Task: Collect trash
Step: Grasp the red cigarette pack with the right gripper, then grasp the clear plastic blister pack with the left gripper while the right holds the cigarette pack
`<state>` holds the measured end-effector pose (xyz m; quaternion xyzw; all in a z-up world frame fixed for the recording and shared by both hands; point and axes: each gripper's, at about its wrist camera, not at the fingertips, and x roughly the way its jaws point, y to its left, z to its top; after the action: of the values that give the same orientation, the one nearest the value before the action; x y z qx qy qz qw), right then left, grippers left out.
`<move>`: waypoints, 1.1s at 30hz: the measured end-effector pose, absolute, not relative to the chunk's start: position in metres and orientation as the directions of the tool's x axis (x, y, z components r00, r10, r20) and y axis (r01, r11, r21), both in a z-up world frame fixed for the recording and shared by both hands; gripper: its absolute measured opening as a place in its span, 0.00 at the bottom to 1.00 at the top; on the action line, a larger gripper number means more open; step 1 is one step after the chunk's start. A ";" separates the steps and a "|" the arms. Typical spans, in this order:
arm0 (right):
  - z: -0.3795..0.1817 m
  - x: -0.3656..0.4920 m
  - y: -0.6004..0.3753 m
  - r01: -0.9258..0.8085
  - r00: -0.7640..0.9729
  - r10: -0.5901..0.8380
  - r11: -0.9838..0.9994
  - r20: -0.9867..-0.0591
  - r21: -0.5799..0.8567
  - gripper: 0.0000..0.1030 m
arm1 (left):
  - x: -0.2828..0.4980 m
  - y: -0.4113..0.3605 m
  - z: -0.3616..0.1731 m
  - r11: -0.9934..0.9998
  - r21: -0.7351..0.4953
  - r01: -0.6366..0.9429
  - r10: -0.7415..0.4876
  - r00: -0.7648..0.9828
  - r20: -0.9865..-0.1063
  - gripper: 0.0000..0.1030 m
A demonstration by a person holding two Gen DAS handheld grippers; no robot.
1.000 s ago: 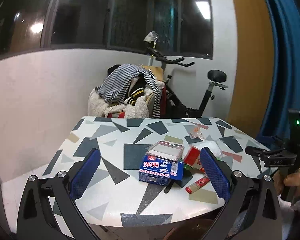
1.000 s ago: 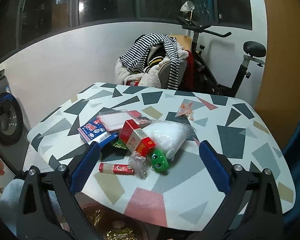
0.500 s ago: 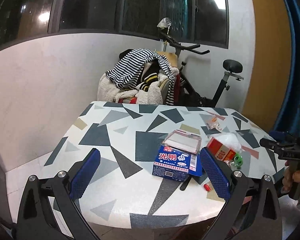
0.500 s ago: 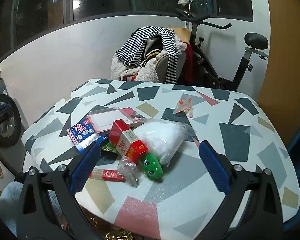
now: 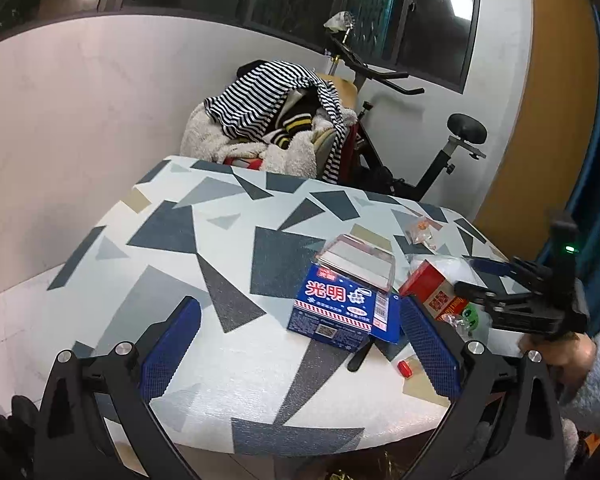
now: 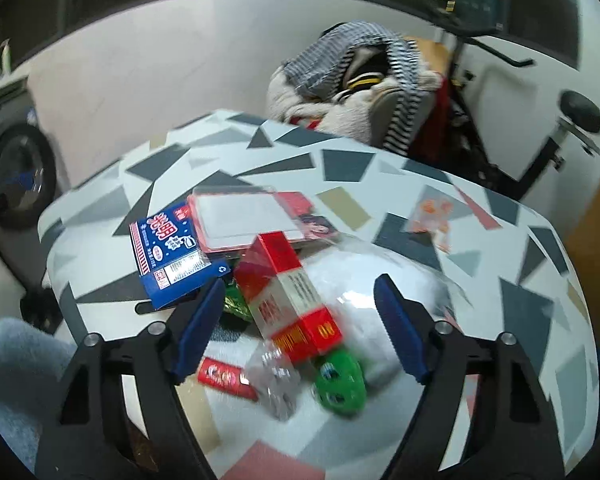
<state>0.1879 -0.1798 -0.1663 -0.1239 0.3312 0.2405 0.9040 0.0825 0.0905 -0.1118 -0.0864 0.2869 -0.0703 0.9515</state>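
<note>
**At the near right corner, nothing collected yet**

Near the tabletop's [image 5: 228,364] front right corner all the trash lies in one heap, none of it lifted. The blue box [image 5: 342,312] sits at the heap's left side with a clear tray [image 5: 358,262] on top of it. Just right of it lies the red box [image 6: 290,300], tilted over a white bag [image 6: 380,276]. Toward the front edge are a green toy [image 6: 340,380], a crumpled clear wrapper [image 6: 274,376] and a small red tube [image 6: 226,376]. An orange-printed wrapper [image 6: 430,216] lies apart, further toward the far right edge.

The right gripper [image 6: 298,328] hangs low over the heap with its jaws closing; the red box is between them, but the pads do not appear to press on it yet. The left gripper [image 5: 298,344] hovers before the front edge with its jaws wide apart and nothing between them; the blue box lies just beyond its right finger.

By my reading the task is at its very start: the first grab, probably of the red box, is under way and every piece remains to be taken. Below the front edge something gold and crinkled [image 5: 388,464] shows, maybe a bin liner; I cannot tell.
</note>
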 end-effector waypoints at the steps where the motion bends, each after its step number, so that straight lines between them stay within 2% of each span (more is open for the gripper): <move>1: -0.169 0.193 -0.174 -0.533 0.653 0.352 0.843 -0.670 -0.077 0.70 | 0.083 0.089 -0.113 0.974 -0.207 0.089 -0.190 0.822 -0.537 0.94; 9: -0.189 0.217 -0.159 -0.608 0.562 0.352 0.789 -0.748 -0.085 0.41 | 0.088 0.079 -0.120 0.974 -0.199 0.106 -0.202 0.806 -0.557 0.94; 12: -0.184 0.213 -0.164 -0.613 0.569 0.379 0.787 -0.730 -0.069 0.33 | 0.091 0.076 -0.122 0.977 -0.185 0.105 -0.193 0.802 -0.565 0.88; 21: -0.139 0.204 -0.204 -0.500 0.691 0.441 0.864 -0.572 0.062 0.27 | 0.103 0.077 -0.122 0.962 -0.252 0.108 -0.240 0.771 -0.590 0.86; 26: -0.131 0.204 -0.224 -0.430 0.727 0.420 0.895 -0.543 0.116 0.26 | 0.134 0.052 -0.109 0.968 -0.138 0.209 -0.249 0.755 -0.606 0.87; 30: -0.129 0.200 -0.242 -0.381 0.738 0.396 0.913 -0.547 0.147 0.26 | 0.184 0.020 -0.107 0.942 -0.109 0.319 -0.307 0.680 -0.666 0.89; 33: -0.129 0.195 -0.256 -0.363 0.740 0.402 0.914 -0.539 0.183 0.26 | 0.219 -0.018 -0.118 0.893 -0.017 0.450 -0.321 0.610 -0.725 0.94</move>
<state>0.1954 -0.2564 -0.1290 0.0329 0.2963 0.2049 0.9323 0.2189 -0.0182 -0.1179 0.0836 0.3854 -0.2158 0.8932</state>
